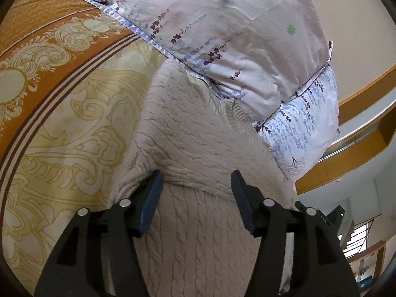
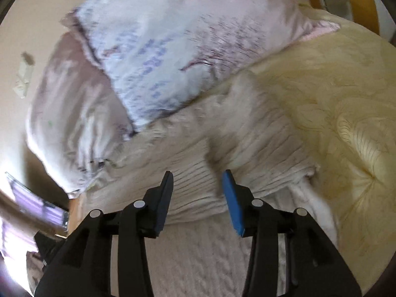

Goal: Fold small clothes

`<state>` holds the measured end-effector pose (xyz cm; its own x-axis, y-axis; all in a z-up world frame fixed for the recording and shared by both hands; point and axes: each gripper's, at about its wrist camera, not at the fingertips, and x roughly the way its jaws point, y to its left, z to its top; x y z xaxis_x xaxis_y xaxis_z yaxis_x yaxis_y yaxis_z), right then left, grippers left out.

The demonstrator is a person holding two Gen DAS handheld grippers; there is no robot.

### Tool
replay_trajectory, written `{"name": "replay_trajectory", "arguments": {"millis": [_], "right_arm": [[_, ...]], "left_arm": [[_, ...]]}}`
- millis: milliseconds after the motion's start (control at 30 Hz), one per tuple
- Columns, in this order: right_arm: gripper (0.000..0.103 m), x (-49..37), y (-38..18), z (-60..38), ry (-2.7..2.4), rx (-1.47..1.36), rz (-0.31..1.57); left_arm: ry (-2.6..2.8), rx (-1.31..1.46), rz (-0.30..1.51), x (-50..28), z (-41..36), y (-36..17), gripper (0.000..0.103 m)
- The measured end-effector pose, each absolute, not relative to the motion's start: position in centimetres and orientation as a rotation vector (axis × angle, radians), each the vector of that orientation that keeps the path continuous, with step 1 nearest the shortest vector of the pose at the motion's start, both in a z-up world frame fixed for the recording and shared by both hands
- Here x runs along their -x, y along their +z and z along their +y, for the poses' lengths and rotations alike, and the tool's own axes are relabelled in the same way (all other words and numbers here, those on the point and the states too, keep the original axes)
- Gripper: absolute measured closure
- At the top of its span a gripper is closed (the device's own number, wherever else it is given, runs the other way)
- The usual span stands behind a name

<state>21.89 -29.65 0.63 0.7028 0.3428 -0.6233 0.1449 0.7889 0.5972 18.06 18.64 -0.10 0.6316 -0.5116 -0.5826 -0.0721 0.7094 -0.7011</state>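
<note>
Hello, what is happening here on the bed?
A person holds tongs in each hand over a beige knit sweater lying on a patterned bedspread, beside floral pillows. The left tongs and right tongs are both open, gripping nothing. One part of the sweater lies folded over the rest.

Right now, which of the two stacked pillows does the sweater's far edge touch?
The pink floral pillow, underneath; the sweater tucks against it. The white-and-lavender pillow lies on top, off to one side.

Black left tool (image 1: pixel 196 180), blue pads (image 1: pixel 149 205), silver screws
</note>
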Motion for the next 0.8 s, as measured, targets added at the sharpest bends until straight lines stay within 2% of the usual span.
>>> {"name": "replay_trajectory", "arguments": {"millis": [100,200,333,367,467,533,600,667,733,800], "right_arm": [[0.068,-22.6,-0.6,-29.4,0.152,-0.676,0.843],[0.093,-22.4,-0.4,-28.5,0.187,-0.609,0.828],[0.094,-20.1,3.8,-27.7,0.189,-0.490,0.578],[0.094,-20.0,4.1,-27.6,0.173,-0.463,0.566],[0.094,-21.6,1.4,-27.2,0.088,-0.424,0.718],[0.093,-22.2,-0.5,-27.4,0.075,-0.449,0.777],[0.092,-21.8,0.2,-27.6,0.081,-0.456,0.778],[0.083,-21.1,0.8,-28.2,0.114,-0.498,0.770],[0.066,-19.9,1.3,-29.1,0.172,-0.538,0.760],[0.059,-18.4,1.5,-29.9,0.219,-0.564,0.750]], "left_arm": [[-0.285,0.754,0.870,-18.2,18.6,0.0,0.043],[-0.288,0.746,0.872,-18.3,18.4,0.1,0.041],[-0.296,0.735,0.873,-18.4,18.2,0.2,0.037],[-0.297,0.729,0.873,-18.4,18.1,0.3,0.035],[-0.303,0.704,0.873,-18.4,17.7,0.4,0.030],[-0.306,0.681,0.877,-18.4,17.4,0.5,0.028],[-0.304,0.652,0.888,-18.2,17.2,0.8,0.027],[-0.312,0.631,0.884,-17.6,17.1,1.2,0.027],[-0.335,0.596,0.859,-16.5,17.2,1.9,0.027],[-0.340,0.535,0.833,-15.0,17.4,2.7,0.027]]}}
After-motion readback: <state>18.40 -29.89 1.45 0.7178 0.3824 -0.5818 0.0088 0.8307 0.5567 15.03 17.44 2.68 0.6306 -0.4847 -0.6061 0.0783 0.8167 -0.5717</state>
